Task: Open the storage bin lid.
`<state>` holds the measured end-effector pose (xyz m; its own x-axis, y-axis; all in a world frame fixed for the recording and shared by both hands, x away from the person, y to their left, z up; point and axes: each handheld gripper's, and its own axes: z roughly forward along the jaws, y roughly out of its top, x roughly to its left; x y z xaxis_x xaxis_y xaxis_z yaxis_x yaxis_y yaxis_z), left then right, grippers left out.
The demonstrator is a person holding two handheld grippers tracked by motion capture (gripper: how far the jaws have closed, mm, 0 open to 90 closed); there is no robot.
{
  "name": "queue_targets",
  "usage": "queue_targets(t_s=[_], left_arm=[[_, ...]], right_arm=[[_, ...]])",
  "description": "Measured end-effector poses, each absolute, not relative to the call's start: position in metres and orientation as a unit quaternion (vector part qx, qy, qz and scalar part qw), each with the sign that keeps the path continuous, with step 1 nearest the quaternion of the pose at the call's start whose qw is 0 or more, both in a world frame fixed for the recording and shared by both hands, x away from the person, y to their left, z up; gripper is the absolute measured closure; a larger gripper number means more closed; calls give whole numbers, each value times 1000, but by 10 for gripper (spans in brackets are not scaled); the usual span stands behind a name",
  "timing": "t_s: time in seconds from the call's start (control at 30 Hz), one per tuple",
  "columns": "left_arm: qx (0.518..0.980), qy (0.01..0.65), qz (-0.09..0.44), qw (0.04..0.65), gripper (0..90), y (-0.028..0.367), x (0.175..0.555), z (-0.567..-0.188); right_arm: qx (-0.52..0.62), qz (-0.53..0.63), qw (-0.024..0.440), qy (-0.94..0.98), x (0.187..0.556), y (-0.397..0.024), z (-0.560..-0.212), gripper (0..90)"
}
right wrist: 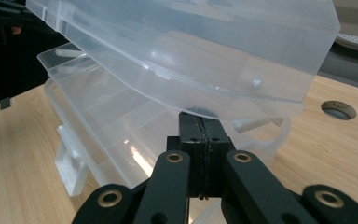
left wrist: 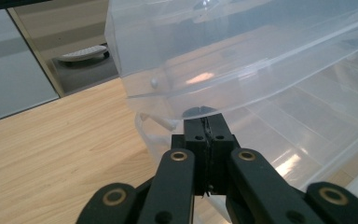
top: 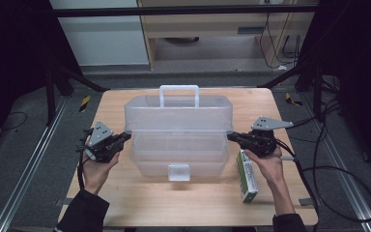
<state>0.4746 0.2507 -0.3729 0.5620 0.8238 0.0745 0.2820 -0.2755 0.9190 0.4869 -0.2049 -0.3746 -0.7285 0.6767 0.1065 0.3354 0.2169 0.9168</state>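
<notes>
A clear plastic storage box stands mid-table, its lid (top: 178,113) with a white carry handle (top: 178,94) raised above the base (top: 178,157). My left gripper (top: 128,136) is shut, and its tips sit under the lid's left end. In the left gripper view the closed jaws (left wrist: 204,120) touch the underside of the lid's rim (left wrist: 242,46). My right gripper (top: 230,136) is shut too, tucked under the lid's right end. Its closed tips (right wrist: 199,116) press up against the tilted lid (right wrist: 191,51), with the base (right wrist: 112,121) below.
A green and white carton (top: 246,176) lies on the wooden table (top: 125,203) beside the right hand. The box's front latch (top: 178,172) hangs toward me. A round hole (right wrist: 338,109) sits in the tabletop near the box. Cables trail off the right side.
</notes>
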Motion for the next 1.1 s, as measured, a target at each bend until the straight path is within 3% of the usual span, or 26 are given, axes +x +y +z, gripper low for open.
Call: queue_targets(t_s=[0.7,0.93,1.1], left_arm=[[742,370,289,478,870,248,481,-377],[738,384,296,469,784,258,475,-382],[731,386,313,468,633,261,476,-382]], right_arm=[[335,528,171,761,491,-207,-376,900],[336,524,171,764,490,-207,-377,900],[337,521,169,766,491,-206,-378,900]])
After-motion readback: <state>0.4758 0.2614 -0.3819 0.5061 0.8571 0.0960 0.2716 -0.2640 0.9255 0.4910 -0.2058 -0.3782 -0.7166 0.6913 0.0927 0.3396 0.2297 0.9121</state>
